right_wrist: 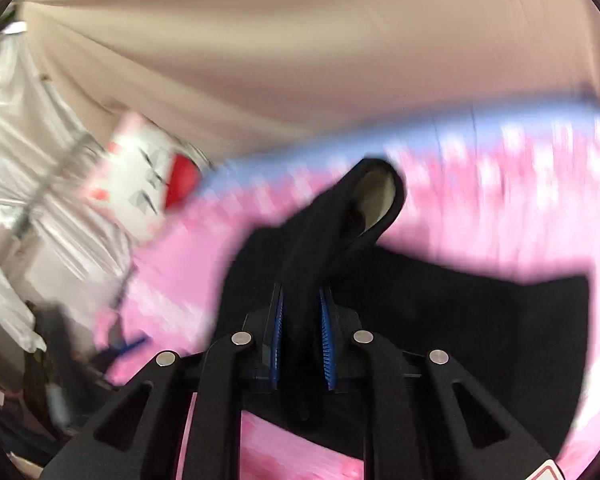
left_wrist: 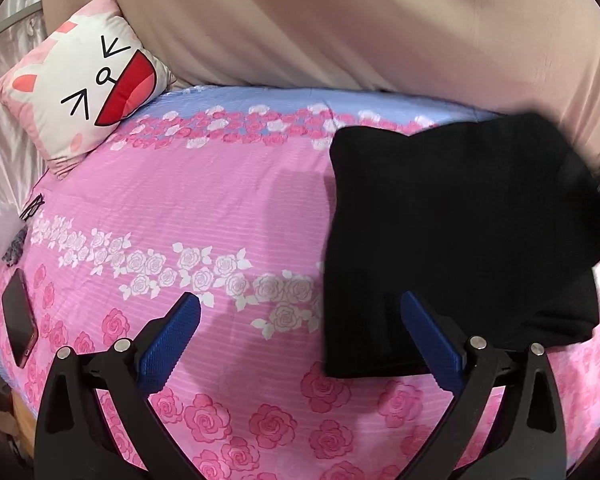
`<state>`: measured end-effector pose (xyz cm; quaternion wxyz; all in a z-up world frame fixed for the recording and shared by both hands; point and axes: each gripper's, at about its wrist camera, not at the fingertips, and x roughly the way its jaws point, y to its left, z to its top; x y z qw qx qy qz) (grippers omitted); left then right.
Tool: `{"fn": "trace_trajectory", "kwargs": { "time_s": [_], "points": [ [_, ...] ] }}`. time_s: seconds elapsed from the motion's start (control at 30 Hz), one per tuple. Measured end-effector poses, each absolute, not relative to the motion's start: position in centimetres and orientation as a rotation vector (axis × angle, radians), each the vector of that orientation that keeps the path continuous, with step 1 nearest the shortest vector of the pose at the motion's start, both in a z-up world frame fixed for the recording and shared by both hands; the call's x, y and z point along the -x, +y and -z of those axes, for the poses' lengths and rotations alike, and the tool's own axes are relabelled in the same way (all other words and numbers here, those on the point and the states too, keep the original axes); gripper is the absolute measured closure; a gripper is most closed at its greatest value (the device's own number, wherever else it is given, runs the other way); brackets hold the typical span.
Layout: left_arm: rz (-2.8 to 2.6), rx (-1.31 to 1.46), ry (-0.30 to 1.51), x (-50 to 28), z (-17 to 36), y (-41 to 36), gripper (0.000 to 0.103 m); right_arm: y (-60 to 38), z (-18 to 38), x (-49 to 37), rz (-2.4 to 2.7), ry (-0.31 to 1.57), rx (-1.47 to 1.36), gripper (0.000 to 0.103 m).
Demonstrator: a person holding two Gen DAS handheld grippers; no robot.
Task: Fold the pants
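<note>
The black pants [left_wrist: 460, 240] lie folded on the pink floral bedsheet [left_wrist: 204, 208], at the right of the left wrist view. My left gripper [left_wrist: 300, 304] hovers over the sheet, open, its right blue pad [left_wrist: 428, 332] above the pants' near left corner, nothing between the pads. In the blurred right wrist view my right gripper [right_wrist: 302, 300] is shut on a bunched fold of the black pants [right_wrist: 312, 240]. That fold stands lifted off the bed. The rest of the cloth [right_wrist: 480, 312] spreads below.
A cat-face cushion [left_wrist: 88, 92] leans at the bed's far left corner against a beige curtain [left_wrist: 340, 20]. A dark phone [left_wrist: 18, 316] and small dark items [left_wrist: 32, 204] lie along the left bed edge. Silvery plastic sheeting [right_wrist: 28, 140] hangs at the left.
</note>
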<state>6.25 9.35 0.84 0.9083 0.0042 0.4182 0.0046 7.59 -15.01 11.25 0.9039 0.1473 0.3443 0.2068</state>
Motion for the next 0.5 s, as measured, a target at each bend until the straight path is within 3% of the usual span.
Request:
{"fn": "trace_trajectory", "kwargs": {
  "time_s": [0.13,0.3,0.4,0.47,0.5],
  "points": [
    [0.010,0.004,0.817,-5.2,-2.4,9.4,0.005,-19.6,-14.2,-4.4,-0.279,0.624,-0.238,0.090],
    [0.055,-0.013,0.866,-5.8,-0.5,6.9,0.005,-26.7,-0.8,-5.2,0.071,0.950,-0.223,0.084],
    [0.107,-0.019,0.910,-6.1,0.8,4.8,0.005,-29.6,0.4,-2.3,0.096,0.885,-0.353,0.081],
    [0.142,0.016,0.914,-5.9,0.9,4.7,0.005,-30.2,-1.1,-0.6,0.119,0.814,-0.368,0.063],
    [0.156,0.041,0.912,-5.9,0.9,4.8,0.005,-30.4,-1.7,0.1,0.105,0.786,-0.380,0.035]
  ]
}}
